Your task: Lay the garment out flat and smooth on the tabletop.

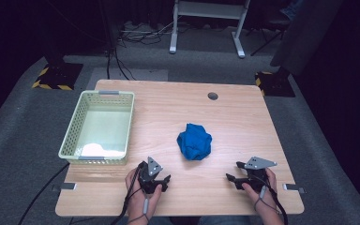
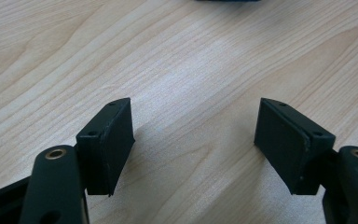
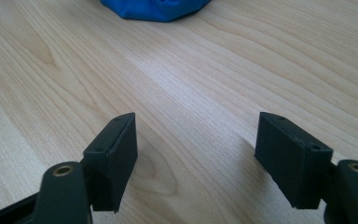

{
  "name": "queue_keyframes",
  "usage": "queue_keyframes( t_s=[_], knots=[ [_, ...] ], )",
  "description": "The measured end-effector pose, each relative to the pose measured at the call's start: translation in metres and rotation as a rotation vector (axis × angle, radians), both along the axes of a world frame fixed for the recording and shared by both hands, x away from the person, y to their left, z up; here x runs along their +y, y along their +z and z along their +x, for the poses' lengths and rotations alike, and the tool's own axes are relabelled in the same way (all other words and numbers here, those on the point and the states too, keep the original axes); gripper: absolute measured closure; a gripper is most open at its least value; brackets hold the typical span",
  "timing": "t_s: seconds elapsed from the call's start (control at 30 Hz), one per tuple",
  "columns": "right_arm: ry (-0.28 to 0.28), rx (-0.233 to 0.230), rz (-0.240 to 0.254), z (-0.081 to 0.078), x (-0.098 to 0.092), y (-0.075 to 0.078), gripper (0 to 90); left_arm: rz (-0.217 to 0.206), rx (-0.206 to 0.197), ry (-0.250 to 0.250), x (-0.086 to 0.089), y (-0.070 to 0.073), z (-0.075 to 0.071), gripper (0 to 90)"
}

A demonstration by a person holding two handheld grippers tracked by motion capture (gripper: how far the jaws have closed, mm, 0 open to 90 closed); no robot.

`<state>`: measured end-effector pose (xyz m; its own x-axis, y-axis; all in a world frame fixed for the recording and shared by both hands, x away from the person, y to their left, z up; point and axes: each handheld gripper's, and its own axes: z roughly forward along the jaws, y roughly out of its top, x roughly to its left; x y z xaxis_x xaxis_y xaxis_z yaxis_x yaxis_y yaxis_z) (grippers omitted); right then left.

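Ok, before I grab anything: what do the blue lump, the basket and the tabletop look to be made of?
Blue lump: soft cloth by the look, matte, crumpled into folds with no hard edges. Basket: likely moulded plastic, pale green, walls pierced with a regular grid of holes and a smooth rim. Tabletop: light wood or a wood-look laminate; grain lines run across it with a slight sheen, so I cannot tell which.

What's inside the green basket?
The basket holds something white at its near end; the rest of its floor looks bare. What the white thing is, I cannot tell.
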<state>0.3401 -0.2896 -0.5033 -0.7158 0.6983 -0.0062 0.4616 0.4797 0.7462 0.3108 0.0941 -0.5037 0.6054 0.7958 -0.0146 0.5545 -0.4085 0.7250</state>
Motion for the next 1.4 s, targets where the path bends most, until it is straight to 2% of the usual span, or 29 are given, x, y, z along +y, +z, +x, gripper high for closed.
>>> queue_keyframes(
  t_s=[1.03,1.1,1.33,1.4],
  knots=[
    [-0.009,0.004,0.001,0.001,-0.001,0.0,30.0,-0.003,0.003,-0.004,0.0,0.0,0.0,27.4],
    [-0.014,0.001,0.002,0.0,0.0,0.0,32.1,-0.002,0.003,-0.004,0.0,0.0,0.0,27.3],
    [0.0,0.008,0.033,0.002,0.006,0.009,33.0,0.001,0.003,-0.007,0.0,0.0,0.0,26.5],
    [0.003,-0.003,0.031,0.003,0.009,0.013,33.1,0.0,0.004,-0.007,0.0,0.0,0.0,26.5]
  ],
)
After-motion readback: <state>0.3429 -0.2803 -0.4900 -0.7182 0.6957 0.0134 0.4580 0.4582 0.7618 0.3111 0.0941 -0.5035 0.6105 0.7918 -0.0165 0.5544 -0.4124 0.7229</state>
